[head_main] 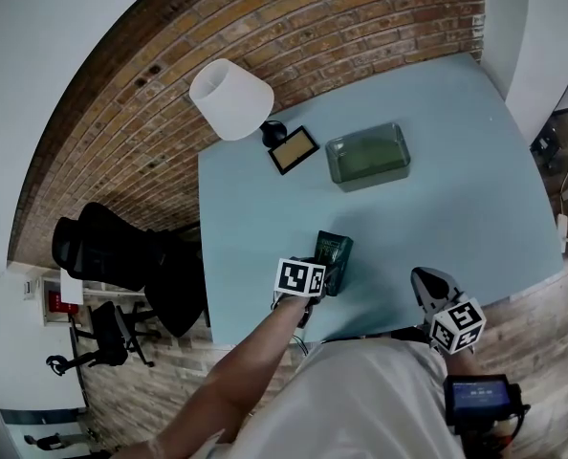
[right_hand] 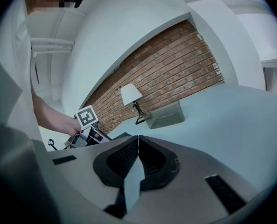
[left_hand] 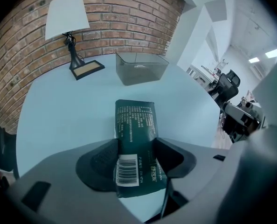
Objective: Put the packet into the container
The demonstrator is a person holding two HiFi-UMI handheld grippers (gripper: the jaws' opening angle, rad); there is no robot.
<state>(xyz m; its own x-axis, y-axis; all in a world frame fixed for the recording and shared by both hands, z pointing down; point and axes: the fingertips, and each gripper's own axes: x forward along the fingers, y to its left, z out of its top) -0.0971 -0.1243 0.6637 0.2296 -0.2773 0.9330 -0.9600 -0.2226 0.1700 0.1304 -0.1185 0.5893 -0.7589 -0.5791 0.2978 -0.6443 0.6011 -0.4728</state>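
Observation:
The dark green packet [head_main: 334, 254] [left_hand: 134, 121] lies lengthwise between the jaws of my left gripper [head_main: 324, 275] [left_hand: 135, 147], near the table's front edge. Both pads press its sides, and its barcode end points back at the camera. The clear rectangular container [head_main: 368, 176] [left_hand: 141, 71] [right_hand: 166, 116] stands empty farther back on the light blue table [head_main: 456, 189], well apart from the packet. My right gripper [head_main: 424, 281] [right_hand: 138, 140] hovers at the front edge to the right, its jaws shut tip to tip with nothing between them.
A white-shaded lamp [head_main: 230, 98] [left_hand: 66, 14] on a flat square base [head_main: 294, 149] stands at the table's back left, by the brick wall. A black office chair [head_main: 112, 247] sits left of the table. A wooden floor shows at the right.

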